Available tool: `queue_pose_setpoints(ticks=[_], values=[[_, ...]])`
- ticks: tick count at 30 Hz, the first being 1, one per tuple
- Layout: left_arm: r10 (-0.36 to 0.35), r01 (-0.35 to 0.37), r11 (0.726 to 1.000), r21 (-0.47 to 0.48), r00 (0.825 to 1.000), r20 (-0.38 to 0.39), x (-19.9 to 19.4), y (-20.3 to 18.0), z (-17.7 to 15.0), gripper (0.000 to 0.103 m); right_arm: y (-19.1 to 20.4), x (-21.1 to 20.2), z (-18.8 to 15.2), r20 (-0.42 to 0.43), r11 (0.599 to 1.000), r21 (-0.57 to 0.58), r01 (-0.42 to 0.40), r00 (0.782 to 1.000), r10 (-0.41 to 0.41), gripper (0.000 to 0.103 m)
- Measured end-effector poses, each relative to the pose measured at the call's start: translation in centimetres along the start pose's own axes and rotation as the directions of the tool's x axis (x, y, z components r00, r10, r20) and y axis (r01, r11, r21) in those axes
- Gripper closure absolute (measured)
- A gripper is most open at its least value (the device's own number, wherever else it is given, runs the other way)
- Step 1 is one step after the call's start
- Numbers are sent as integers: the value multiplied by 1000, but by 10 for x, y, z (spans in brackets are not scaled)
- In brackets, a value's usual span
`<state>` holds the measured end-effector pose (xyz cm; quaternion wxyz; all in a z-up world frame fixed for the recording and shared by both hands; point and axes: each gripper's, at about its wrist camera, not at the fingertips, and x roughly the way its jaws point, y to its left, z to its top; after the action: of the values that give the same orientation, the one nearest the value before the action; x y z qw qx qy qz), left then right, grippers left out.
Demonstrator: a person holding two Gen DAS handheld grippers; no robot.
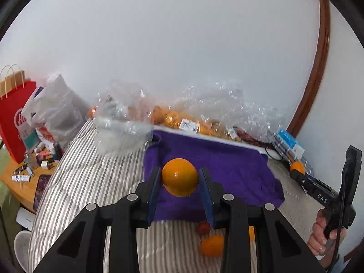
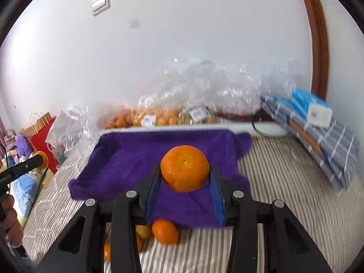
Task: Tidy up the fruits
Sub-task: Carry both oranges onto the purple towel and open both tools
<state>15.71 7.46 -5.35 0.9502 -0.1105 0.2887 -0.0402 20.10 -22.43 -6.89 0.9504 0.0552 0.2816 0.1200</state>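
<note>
Covering striped bedding, purple cloth below white wall

- We see bright, soft daylight, strongest as glare on the wall at left.
- Fisheye bends edges; the plastic bags look motion-blurred.

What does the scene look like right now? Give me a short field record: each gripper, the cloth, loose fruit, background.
left gripper: shut on a smooth orange, held above the cloth
right gripper: shut on a dimpled orange, held above the cloth
purple cloth: spread on the striped bed cover; no fruit seen lying on it
loose fruit: a small orange on the cover beside the cloth's near edge, more partly hidden beside it
background: bagged oranges in clear plastic along the wall
</note>
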Motion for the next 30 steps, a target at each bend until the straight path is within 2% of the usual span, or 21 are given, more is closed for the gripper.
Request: queue_pose_setpoints(ticks=[4, 9, 14, 16, 19, 30], values=[[38, -39, 999, 32, 999, 15, 26, -14, 19, 71, 4, 20, 23, 17, 1000, -13, -3, 1000, 4, 62], [6, -6, 1000, 5, 1000, 11, 69, -22, 27, 71, -2, 53, 36, 15, 1000, -6, -2, 1000, 2, 62], [17, -18, 999, -29, 999, -44, 116, -11, 17, 71, -18, 83, 26, -35, 999, 32, 4, 999, -3, 62], [24, -28, 999, -44, 997, -78, 128, -5, 6, 71, -22, 92, 19, -63, 999, 10, 36, 997, -35, 62], [0, -5, 999, -38, 990, -140, 140, -5, -8, 71, -24, 107, 12, -103, 998, -18, 64, 992, -66, 62], [67, -64, 998, 20, 982, -177, 162, -13, -25, 71, -22, 139, -10, -237, 997, -26, 77, 968, -81, 62]])
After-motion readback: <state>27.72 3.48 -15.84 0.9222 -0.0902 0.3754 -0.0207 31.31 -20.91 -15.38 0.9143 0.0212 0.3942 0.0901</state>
